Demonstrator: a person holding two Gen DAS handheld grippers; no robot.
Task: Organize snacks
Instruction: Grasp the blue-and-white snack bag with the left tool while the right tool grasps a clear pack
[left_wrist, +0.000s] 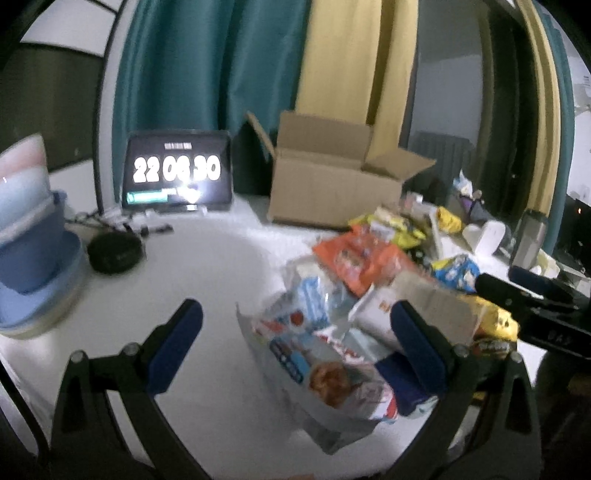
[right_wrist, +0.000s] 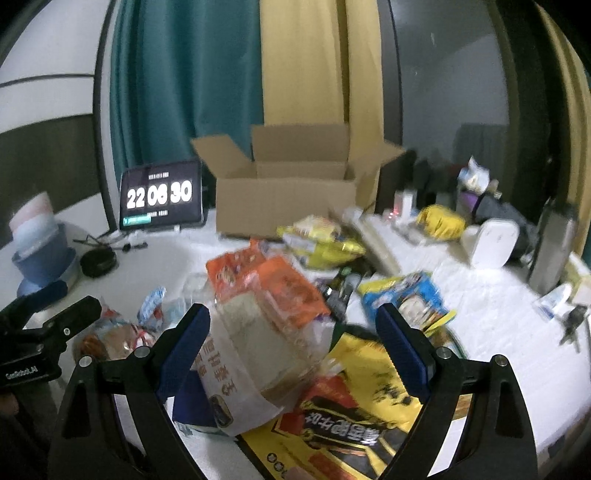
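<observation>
A heap of snack packets lies on the white table (left_wrist: 207, 266). My left gripper (left_wrist: 295, 325) is open above a white and blue pastry packet (left_wrist: 314, 373); its right finger hangs over the heap. My right gripper (right_wrist: 293, 328) is open over a clear bread bag (right_wrist: 255, 354) that rests on a large yellow packet (right_wrist: 354, 402). An orange packet (right_wrist: 266, 280) lies just beyond, also in the left wrist view (left_wrist: 358, 258). An open cardboard box (right_wrist: 288, 192) stands at the back, also in the left wrist view (left_wrist: 332, 181). The right gripper shows at the left wrist view's right edge (left_wrist: 532, 299).
A tablet clock (right_wrist: 162, 199) stands left of the box. Stacked blue bowls (left_wrist: 29, 236) and a black round case (left_wrist: 114, 253) sit at the left. Yellow packets (right_wrist: 321, 240), a blue-yellow packet (right_wrist: 406, 295), a white device (right_wrist: 491, 240) and a steel flask (right_wrist: 554, 243) crowd the right.
</observation>
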